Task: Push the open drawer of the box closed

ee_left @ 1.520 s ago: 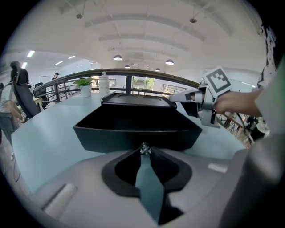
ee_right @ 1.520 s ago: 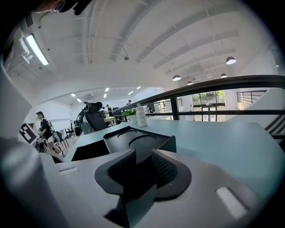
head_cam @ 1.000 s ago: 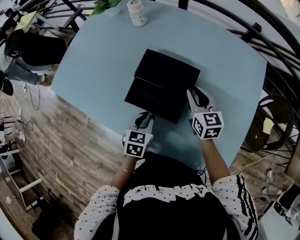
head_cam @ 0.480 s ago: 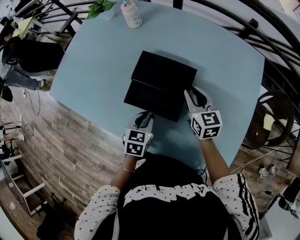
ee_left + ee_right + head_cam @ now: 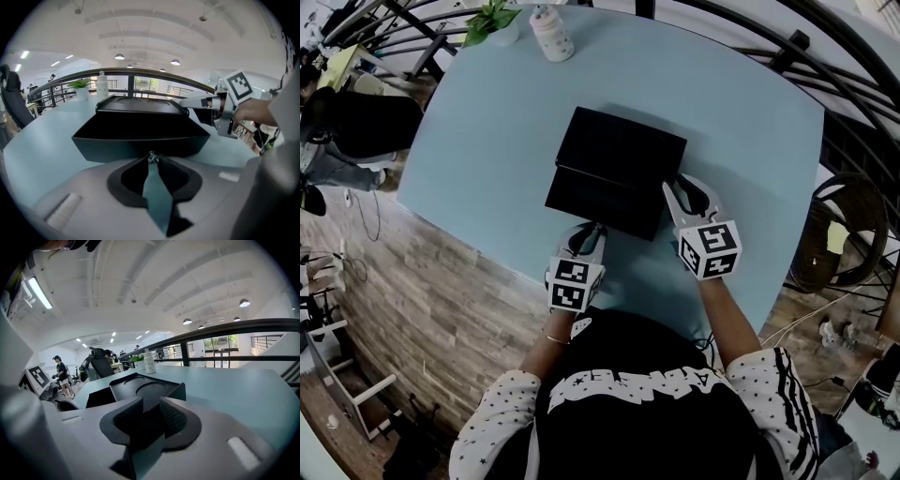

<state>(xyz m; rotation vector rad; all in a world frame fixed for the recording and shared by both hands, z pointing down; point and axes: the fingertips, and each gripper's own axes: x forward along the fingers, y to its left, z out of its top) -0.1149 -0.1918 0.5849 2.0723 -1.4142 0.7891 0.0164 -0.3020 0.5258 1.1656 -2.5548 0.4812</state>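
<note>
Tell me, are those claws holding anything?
Nothing. The left gripper is shut, empty, at the drawer; the right gripper is open beside the box.

Pale blue table (image 5: 741,122) stood on wood-plank floor (image 5: 422,291). White bottle (image 5: 551,33) upright at far edge, potted plant (image 5: 490,19) just beside it. Black railing (image 5: 853,112) curved behind. Wicker chair (image 5: 839,239) sat right of table, black office chair (image 5: 366,122) left.
</note>
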